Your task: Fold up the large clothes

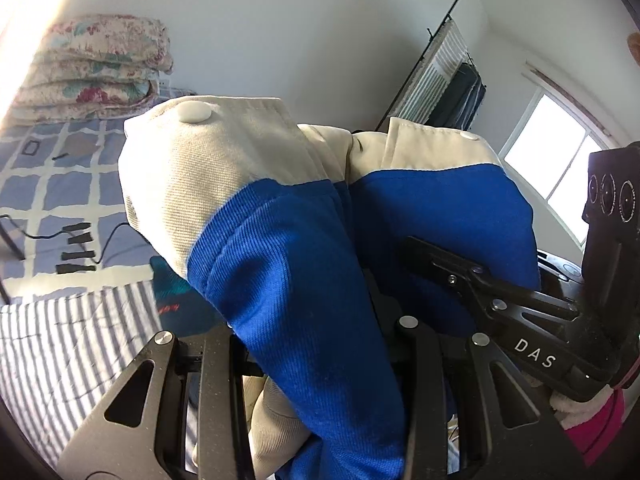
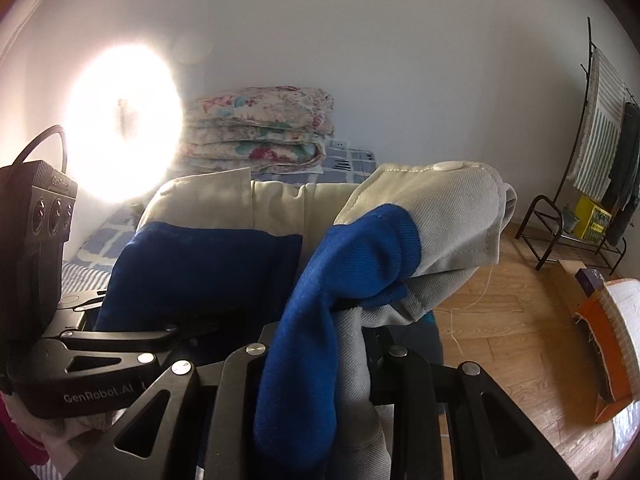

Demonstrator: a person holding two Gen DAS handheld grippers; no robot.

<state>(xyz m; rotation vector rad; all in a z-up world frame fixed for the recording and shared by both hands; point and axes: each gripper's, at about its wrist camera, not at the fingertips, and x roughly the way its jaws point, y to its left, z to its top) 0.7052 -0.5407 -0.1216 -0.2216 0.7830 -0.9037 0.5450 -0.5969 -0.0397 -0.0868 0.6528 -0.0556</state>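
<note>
1. Daylight enters through the window (image 1: 560,160) in the left wrist view.
2. A blown-out white glare patch (image 2: 124,124) washes out the wall (image 2: 360,40) in the right wrist view.
3. Fisheye bending curves the edges; corners go dark.
4. The close cloth (image 1: 280,260) looks slightly soft.

The left gripper (image 1: 320,364) points forward and a bit down. Its black jaws are closed on a fold of the jacket (image 1: 280,264), which bunches up between them. The right gripper (image 2: 320,364) is just beside it, also tipped a bit down. Its jaws pinch another fold of the same jacket. Each gripper shows at the edge of the other's view, so the two are close together, side by side. A bit of pink sleeve (image 1: 596,424) shows behind the right gripper.
</note>
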